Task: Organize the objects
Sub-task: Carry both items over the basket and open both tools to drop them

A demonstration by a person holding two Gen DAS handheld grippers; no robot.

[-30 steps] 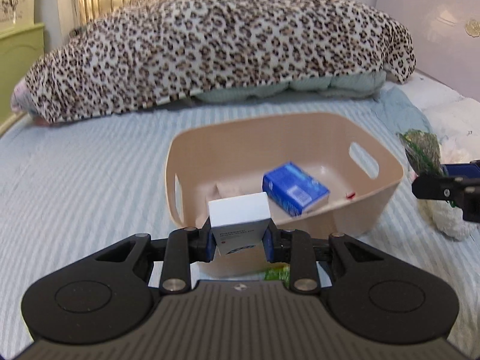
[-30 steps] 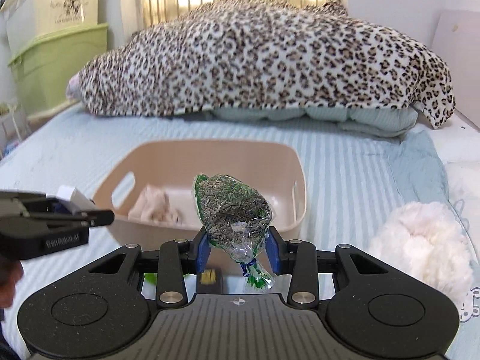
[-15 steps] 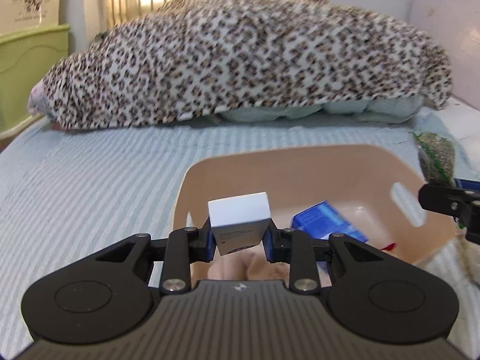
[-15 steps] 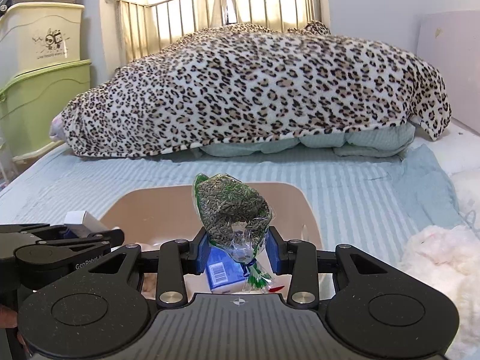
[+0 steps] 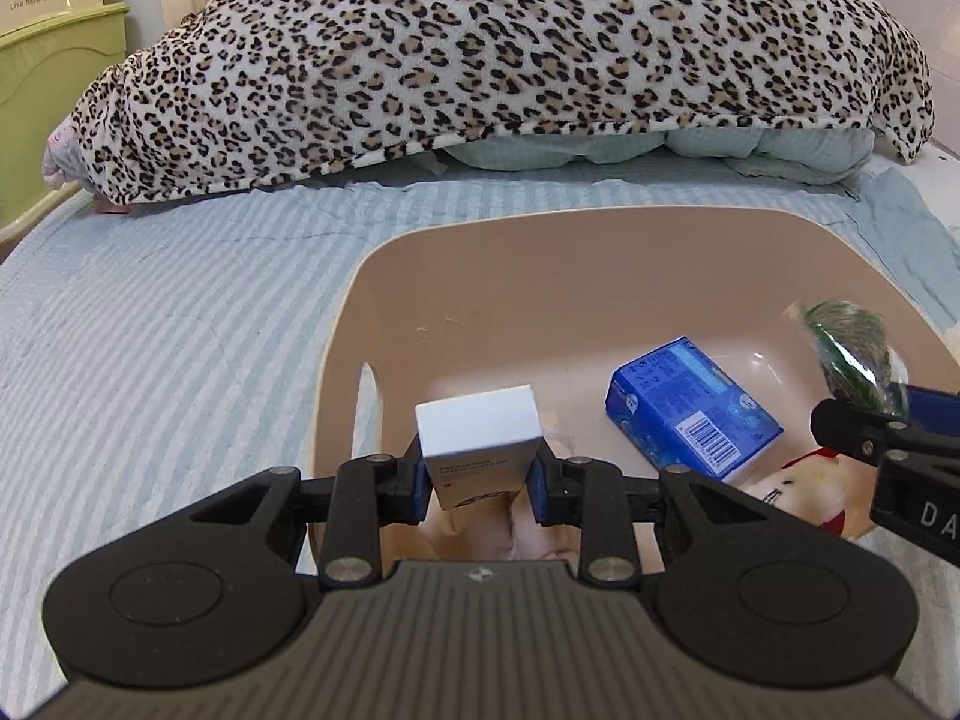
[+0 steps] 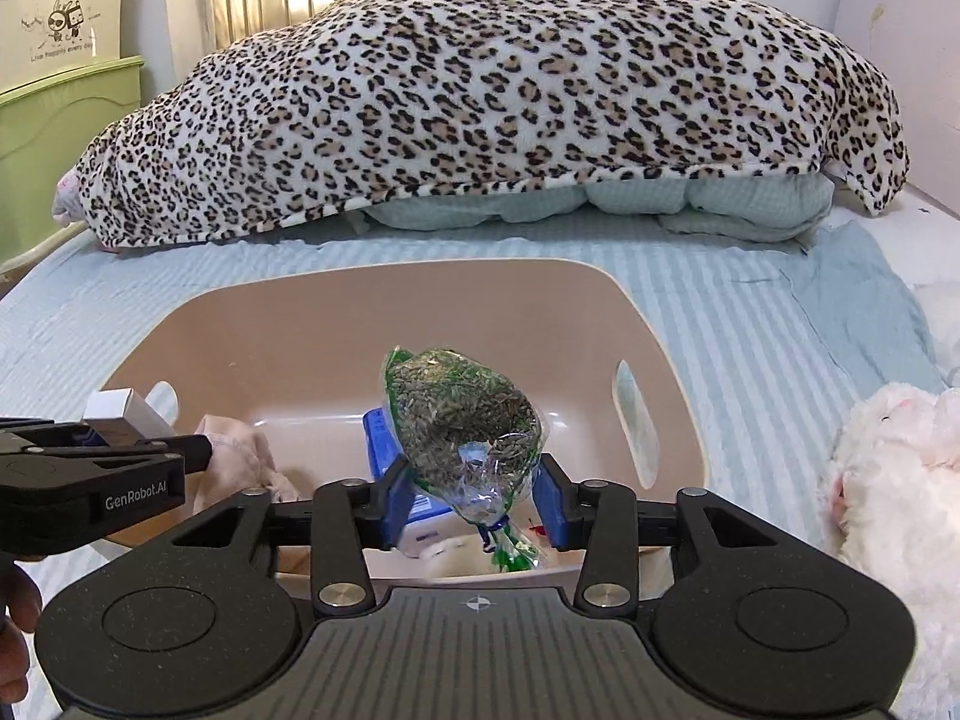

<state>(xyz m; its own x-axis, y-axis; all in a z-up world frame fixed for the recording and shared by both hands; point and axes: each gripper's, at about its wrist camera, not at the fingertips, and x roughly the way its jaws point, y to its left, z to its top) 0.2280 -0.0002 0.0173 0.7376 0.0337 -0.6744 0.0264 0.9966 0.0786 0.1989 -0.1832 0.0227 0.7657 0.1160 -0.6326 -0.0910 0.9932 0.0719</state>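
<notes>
Between the blue pads, left tool: closed on a small white box, held upright over the near left part of the bin.
Right tool: closed on a clear green-printed bag of dark dried bits, pinched near its knotted lower end, the bag's full end pointing up and away, over the bin's near edge.
Beige bin: sits on the bed, open-topped, with slot handles in its side walls.
Bin floor: a blue carton with a barcode lies tilted right of centre; a pale pink cloth is bunched at the left; a small plush with red trim shows at the near right, partly hidden by the right tool.
Right of the bin: a white fluffy toy on the bed.
Bed: pale blue striped cover.
Far end: a leopard-print blanket heaped over pale green bedding.
Far left: green and cream storage boxes stacked.
</notes>
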